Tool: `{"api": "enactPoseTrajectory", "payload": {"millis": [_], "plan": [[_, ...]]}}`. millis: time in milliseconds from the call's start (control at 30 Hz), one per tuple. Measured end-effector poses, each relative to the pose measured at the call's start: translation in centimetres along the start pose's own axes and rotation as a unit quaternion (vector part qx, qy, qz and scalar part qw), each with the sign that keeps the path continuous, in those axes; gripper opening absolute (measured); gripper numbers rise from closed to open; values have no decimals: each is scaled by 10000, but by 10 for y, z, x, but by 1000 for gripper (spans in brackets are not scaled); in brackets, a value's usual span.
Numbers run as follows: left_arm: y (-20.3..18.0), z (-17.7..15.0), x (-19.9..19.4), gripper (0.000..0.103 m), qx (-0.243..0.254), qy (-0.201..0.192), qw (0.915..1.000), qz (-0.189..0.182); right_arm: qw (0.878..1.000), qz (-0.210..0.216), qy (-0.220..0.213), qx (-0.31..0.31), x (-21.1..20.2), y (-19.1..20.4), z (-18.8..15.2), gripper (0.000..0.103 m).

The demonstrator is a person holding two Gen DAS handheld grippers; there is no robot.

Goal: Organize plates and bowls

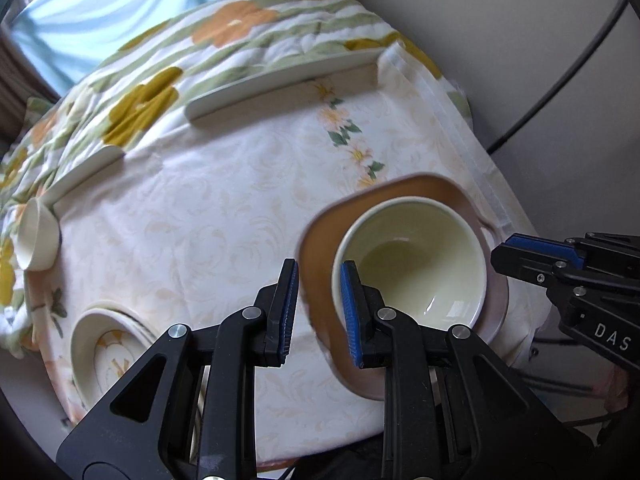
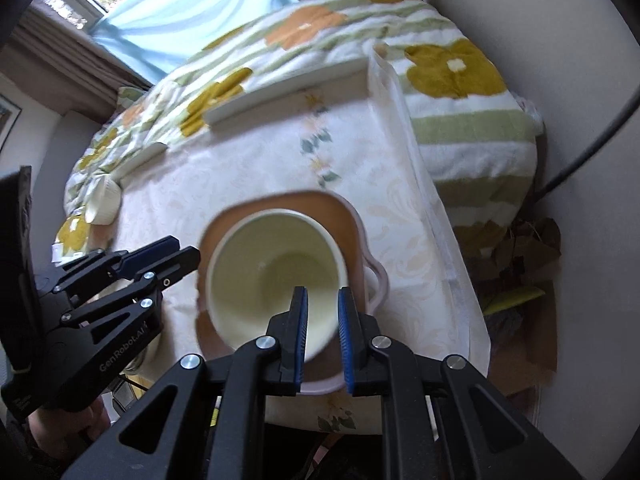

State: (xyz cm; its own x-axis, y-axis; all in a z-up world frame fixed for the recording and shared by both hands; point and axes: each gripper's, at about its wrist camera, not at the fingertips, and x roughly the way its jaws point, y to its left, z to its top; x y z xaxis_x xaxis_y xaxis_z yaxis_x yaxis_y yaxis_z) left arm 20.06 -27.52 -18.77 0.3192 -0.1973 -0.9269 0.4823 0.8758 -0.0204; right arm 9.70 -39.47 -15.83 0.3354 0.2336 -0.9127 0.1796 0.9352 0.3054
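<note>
Lying on its side at the far left edge of the table (image 1: pixel 200 216), a small cream cup (image 1: pixel 37 236) rests against the flowered blanket (image 1: pixel 132 100). Just below it, near the table's front left corner, a stack of patterned plates (image 1: pixel 110 354) sits flat on the pale tablecloth. Two long white dishes line the back edge: a shorter one (image 1: pixel 86 172) near the cup and a longer one (image 1: pixel 280 88) further right, both touching the blanket.

Moving right, the left gripper (image 1: pixel 318 312) hovers with its blue-padded jaws parted a moderate way and nothing between them; its right finger overlaps the near-left rim of the cream bowl (image 1: pixel 412 264) in the left wrist view, though whether it touches is hard to judge through the blur. That bowl stands upright and empty inside a brown square dish (image 1: pixel 320 248) with a pale rim, placed toward the table's right front side.

From the right wrist view, the right gripper (image 2: pixel 323 344) hangs over the near rim of the same bowl (image 2: pixel 264 272), its jaws a narrow gap apart with the bowl's edge and the brown dish (image 2: pixel 332 216) showing between them; it does not appear to be gripping anything. The dish has a small looped handle (image 2: pixel 376 280) on its right side. Beyond the table's right edge, dried leaves (image 2: pixel 520 256) lie by the wall.
</note>
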Motion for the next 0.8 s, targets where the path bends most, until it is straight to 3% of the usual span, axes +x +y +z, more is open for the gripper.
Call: {"api": "enactPoseTrajectory", "payload": {"millis": [167,267,367,400,433,467,533,567,600,667,700,800], "plan": [[31,-7,-38,19,-599,-505,9968,177,9962,337,-269,-760,-13,35,14,14],[61,-20,-65,19,-1080,-812,9899,421,9899,541,-378,-1251,-17,60,25,14],[99,-43,-92,19,-1679,-1059,9772,754,9794,874,-420,-1769,-17,93,40,15],[113,-50,-101,19,-1871,-1167,9718,837,9750,996,-450,-1936,-16,105,44,20],[125,-56,-109,19,-2024,-1258,9669,908,9696,1125,-492,-2117,-16,119,48,34],[138,-61,-118,19,-2194,-1347,9613,977,9649,1240,-517,-2256,-16,131,51,57],[168,-72,-132,21,-2528,-1478,9500,1083,9562,1481,-542,-2465,-13,158,58,77],[180,-77,-136,33,-2654,-1502,9454,1148,9523,1616,-547,-2530,-12,170,62,80],[197,-81,-140,65,-2819,-1516,9387,1277,9480,1762,-548,-2592,-9,185,66,81],[221,-89,-144,103,-3096,-1632,9244,1517,9422,1922,-560,-2686,-4,207,74,83],[234,-96,-149,103,-3233,-1798,9157,1567,9393,1971,-579,-2747,1,219,79,83],[277,-107,-148,103,-3588,-1837,9036,1449,9335,2069,-581,-2870,18,254,97,84]]}}
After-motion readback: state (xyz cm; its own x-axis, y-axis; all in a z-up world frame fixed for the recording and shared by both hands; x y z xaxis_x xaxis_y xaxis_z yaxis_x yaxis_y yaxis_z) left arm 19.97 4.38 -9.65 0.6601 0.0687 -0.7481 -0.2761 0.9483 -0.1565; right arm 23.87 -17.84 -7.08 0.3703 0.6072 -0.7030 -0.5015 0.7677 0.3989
